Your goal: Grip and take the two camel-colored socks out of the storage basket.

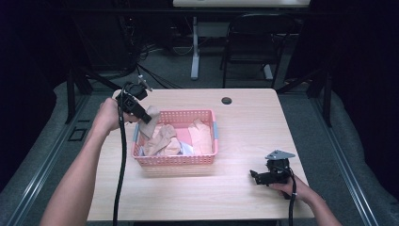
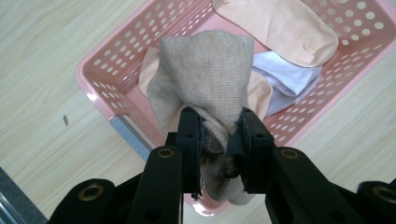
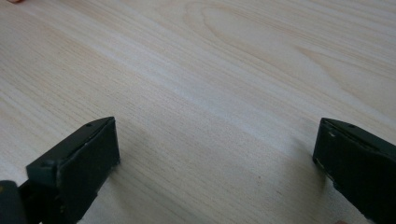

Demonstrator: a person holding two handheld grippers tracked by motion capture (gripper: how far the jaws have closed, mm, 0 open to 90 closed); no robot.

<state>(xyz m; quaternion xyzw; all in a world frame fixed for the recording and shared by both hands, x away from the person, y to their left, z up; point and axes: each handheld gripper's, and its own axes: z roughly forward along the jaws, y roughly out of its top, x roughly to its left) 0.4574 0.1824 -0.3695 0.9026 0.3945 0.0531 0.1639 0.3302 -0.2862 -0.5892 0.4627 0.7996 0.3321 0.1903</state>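
Observation:
A pink perforated basket [image 1: 175, 160] [image 2: 100, 84] sits on the wooden table left of centre, holding several beige socks [image 1: 164, 139] and a white cloth [image 2: 289, 77]. My left gripper [image 1: 146, 117] [image 2: 217, 135] hangs above the basket's left end, shut on a tan knit sock [image 2: 201, 79] [image 1: 149, 123] that dangles bunched from its jaws. A peach sock [image 2: 280, 28] lies flat in the basket beyond it. My right gripper [image 1: 256, 176] [image 3: 215, 158] rests low over bare wood near the table's front right, jaws wide apart with nothing between them.
The table [image 1: 244, 127] has a round cable hole [image 1: 227, 100] at the back. A black chair [image 1: 254, 42] and a white desk leg [image 1: 195, 47] stand beyond the far edge. Dark cables lie on the floor behind.

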